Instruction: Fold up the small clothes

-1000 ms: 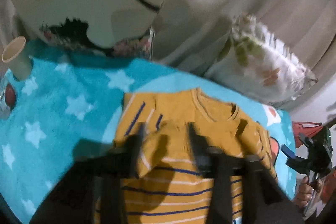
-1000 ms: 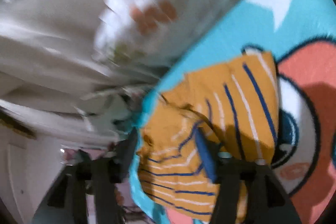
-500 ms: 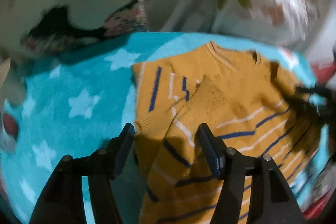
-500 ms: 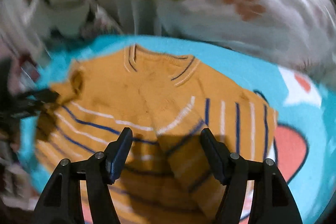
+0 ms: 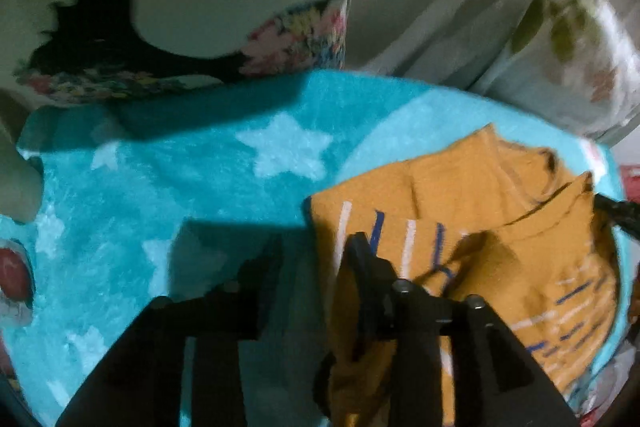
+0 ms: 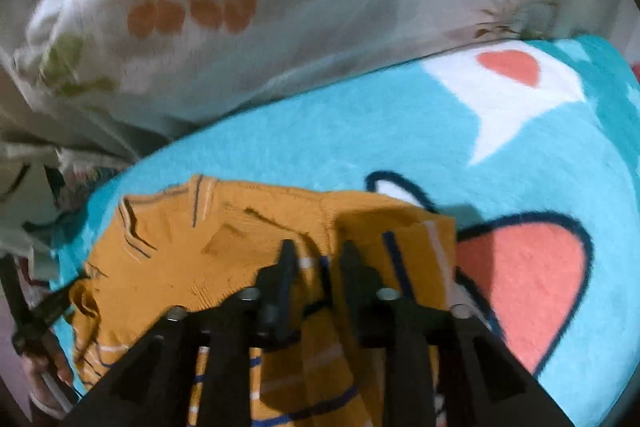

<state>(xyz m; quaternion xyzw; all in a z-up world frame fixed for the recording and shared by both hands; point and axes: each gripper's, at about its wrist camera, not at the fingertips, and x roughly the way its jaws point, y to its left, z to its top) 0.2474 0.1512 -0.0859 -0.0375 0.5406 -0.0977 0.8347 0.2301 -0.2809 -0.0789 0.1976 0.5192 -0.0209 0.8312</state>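
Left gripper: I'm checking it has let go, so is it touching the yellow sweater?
Cannot tell. In the left wrist view the left gripper has open jaws over the teal blanket; one jaw overlaps the yellow sweater edge, contact unclear.

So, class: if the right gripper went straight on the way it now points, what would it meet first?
Most likely the mustard striped sweater: the right gripper hangs open just over it, with the turquoise blanket beyond. Depth is hard to judge.

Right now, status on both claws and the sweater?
Left claw open, over blanket beside the sweater. Right claw part open over sweater, nothing clearly gripped. Sweater rumpled, sleeves folded in. Pillow behind, not in the way.
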